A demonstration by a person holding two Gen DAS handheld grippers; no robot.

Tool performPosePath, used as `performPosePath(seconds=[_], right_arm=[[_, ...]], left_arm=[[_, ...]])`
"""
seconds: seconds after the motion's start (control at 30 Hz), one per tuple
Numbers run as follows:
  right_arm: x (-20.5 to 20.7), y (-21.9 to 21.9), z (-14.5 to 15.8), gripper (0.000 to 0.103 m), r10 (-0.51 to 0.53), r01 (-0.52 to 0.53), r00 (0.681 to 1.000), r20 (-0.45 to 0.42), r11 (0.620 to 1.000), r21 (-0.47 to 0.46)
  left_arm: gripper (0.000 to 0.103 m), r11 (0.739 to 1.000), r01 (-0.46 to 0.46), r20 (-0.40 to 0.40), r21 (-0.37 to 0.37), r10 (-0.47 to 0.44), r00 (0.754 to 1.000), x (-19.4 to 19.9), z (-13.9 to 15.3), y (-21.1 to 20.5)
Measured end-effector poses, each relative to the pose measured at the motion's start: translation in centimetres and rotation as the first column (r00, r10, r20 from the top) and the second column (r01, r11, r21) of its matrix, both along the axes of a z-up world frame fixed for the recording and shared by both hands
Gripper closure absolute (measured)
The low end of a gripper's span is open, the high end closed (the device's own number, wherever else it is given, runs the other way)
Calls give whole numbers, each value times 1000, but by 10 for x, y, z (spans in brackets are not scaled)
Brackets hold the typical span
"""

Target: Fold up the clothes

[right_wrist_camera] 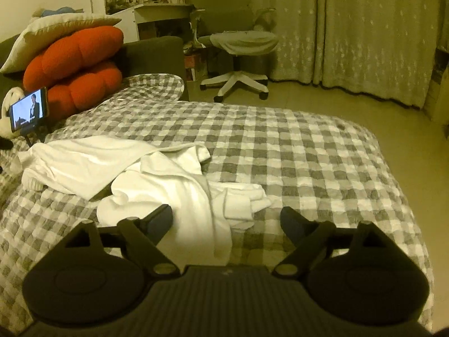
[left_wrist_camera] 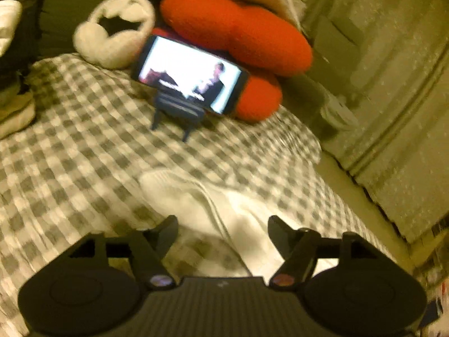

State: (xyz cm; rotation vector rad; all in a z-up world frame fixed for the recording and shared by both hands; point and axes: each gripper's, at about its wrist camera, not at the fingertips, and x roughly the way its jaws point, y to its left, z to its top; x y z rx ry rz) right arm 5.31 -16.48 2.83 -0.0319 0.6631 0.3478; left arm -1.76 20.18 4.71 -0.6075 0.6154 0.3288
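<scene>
Both hand-held grippers, left (left_wrist_camera: 223, 226) and right (right_wrist_camera: 226, 219), hover jaws apart, empty, over the crumpled white garment (right_wrist_camera: 168, 174) at 12 o'clock on the bed (right_wrist_camera: 308, 154).

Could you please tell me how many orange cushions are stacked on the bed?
2: the upper orange cushion lies under a cream pillow; the lower orange cushion sits behind the phone. More could be hidden.

Both the left gripper (left_wrist_camera: 223, 226) and the right gripper (right_wrist_camera: 226, 219) are matte black, each with two tapered fingers hinged on round pivot bolts, flanked by wide rounded discs, behind them a ribbed central body.
</scene>
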Motion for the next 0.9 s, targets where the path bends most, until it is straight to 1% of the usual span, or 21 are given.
performPosePath(seconds=[0.07,0.13,0.17,0.2,0.23,0.27,0.3,0.33,0.37,0.43,0.47,0.53,0.57,0.63,0.67,0.73,0.77,0.8,0.83,0.87,0.9], right_arm=[[0,1,-2,16,10,-10,1000,-15,1000,-2],[-2,7,-5,16,38,-38,999,-24,999,-19],[-3,11,-6,21,55,-56,998,-29,998,-28],[-3,14,-8,36,72,-74,997,-34,997,-37],[-3,17,-9,44,87,-88,996,-37,995,-35],[-2,19,-11,60,100,-102,994,-40,994,-31],[-3,20,-10,79,109,-110,993,-33,994,-23],[-4,20,-8,84,110,-110,994,-21,994,-21],[-6,17,-4,84,93,-93,996,9,995,-20],[-11,10,4,86,52,-51,995,80,999,-15],[-14,5,10,87,25,-22,991,130,1000,-19],[-21,-5,20,88,-33,43,975,219,998,-39],[-24,-10,25,88,-68,86,961,269,995,-58],[-33,-13,33,88,-110,158,921,375,982,-100],[-38,-15,37,89,-126,193,892,435,975,-114],[-48,-19,44,89,-163,257,831,532,961,-107],[-50,-22,45,89,-180,277,817,547,956,-99],[-51,-25,45,89,-196,293,809,554,952,-91],[-47,-27,43,89,-195,289,822,535,952,-98],[-43,-29,39,89,-188,279,840,508,954,-109],[-39,-31,34,89,-181,275,861,476,952,-135]], left_arm=[[29,999,51,-22,-1,-51,998,6,-7,-13],[29,995,103,-30,-18,-103,994,9,-13,-28],[29,991,129,-30,-26,-130,991,11,-15,-36],[29,987,158,-35,-20,-158,987,13,-18,-44],[30,982,187,-42,-8,-187,981,16,-22,-53],[46,978,206,-53,26,-204,978,18,-24,-61],[62,973,218,-66,71,-213,975,20,-25,-68],[91,968,232,-75,101,-225,972,21,-25,-72],[97,968,226,-45,106,-222,974,17,-20,-69],[98,976,194,50,95,-199,979,6,-7,-57],[98,980,178,97,88,-186,978,0,0,-52],[99,986,147,191,72,-159,969,-12,14,-40],[99,989,132,237,63,-144,961,-17,21,-34],[99,994,96,334,45,-106,937,-31,34,-22],[99,997,71,387,36,-80,919,-39,40,-15],[99,1000,24,481,14,-28,876,-53,51,-2],[99,1000,7,515,0,-6,857,-58,54,4],[99,1000,-4,525,-7,7,851,-60,54,7],[99,1000,-12,525,-10,16,851,-59,55,8],[99,1000,-14,509,-7,15,860,-57,53,9],[99,1000,-14,483,-4,14,876,-53,51,8]])
